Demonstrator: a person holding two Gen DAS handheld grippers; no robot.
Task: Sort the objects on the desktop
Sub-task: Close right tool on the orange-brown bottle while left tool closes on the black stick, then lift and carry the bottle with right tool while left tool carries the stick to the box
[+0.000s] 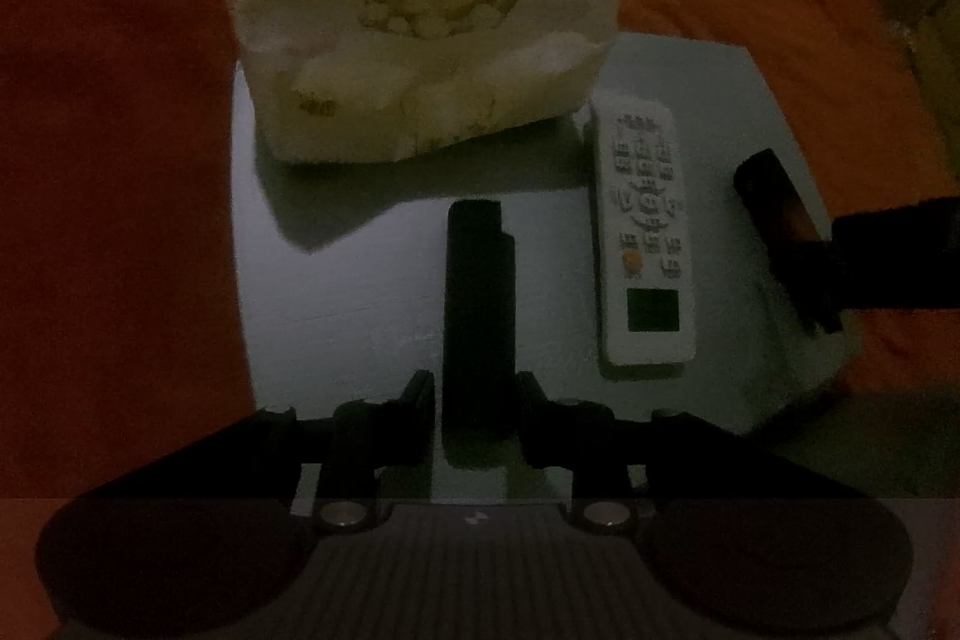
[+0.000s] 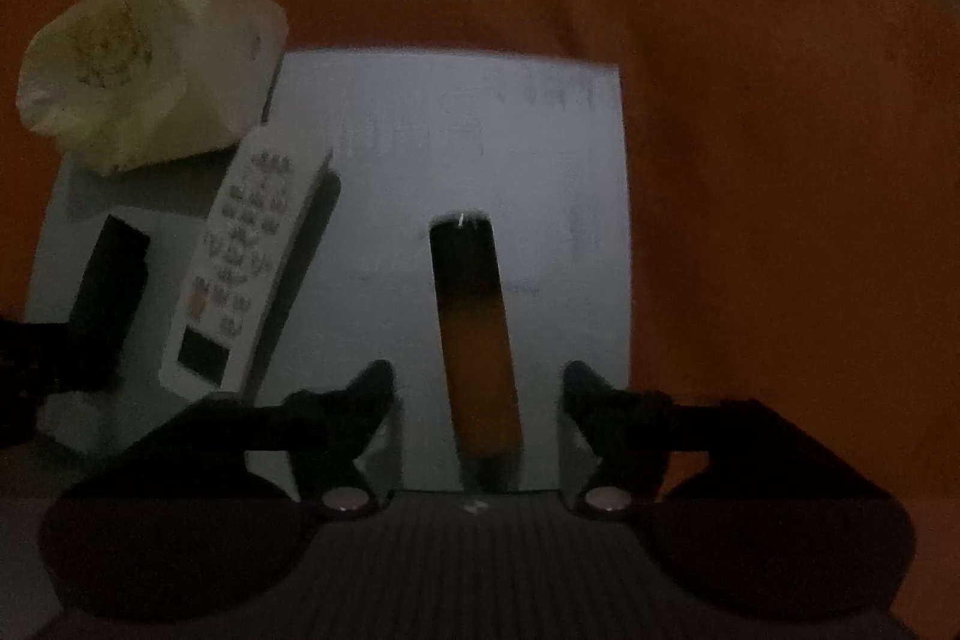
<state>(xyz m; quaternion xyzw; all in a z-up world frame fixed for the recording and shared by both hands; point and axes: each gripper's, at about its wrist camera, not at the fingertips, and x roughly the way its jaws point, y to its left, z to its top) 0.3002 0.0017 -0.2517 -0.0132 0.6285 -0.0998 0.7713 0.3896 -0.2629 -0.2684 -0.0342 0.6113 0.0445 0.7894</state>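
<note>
Upper left of frame: cream pouch (image 2: 150, 64) blocks that corner. White remote (image 2: 246, 268) lies just below it, black bar (image 2: 111, 292) beside. Orange-black stick (image 2: 477, 334) sits centre. White sheet (image 2: 540, 148) bare toward upper right: open passage.

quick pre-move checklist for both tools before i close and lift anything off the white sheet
1. Black bar centred between left tool fingers: ok.
2. Left tool shut on it: cannot tell; small gaps seem to show.
3. Orange-black stick between right tool fingers: ok, jaws wide open.
4. White remote apart from the black bar: ok.
5. Tissue pack apart from both tools: ok.
6. Lighting good enough to judge contact: not ok, dim.
</note>
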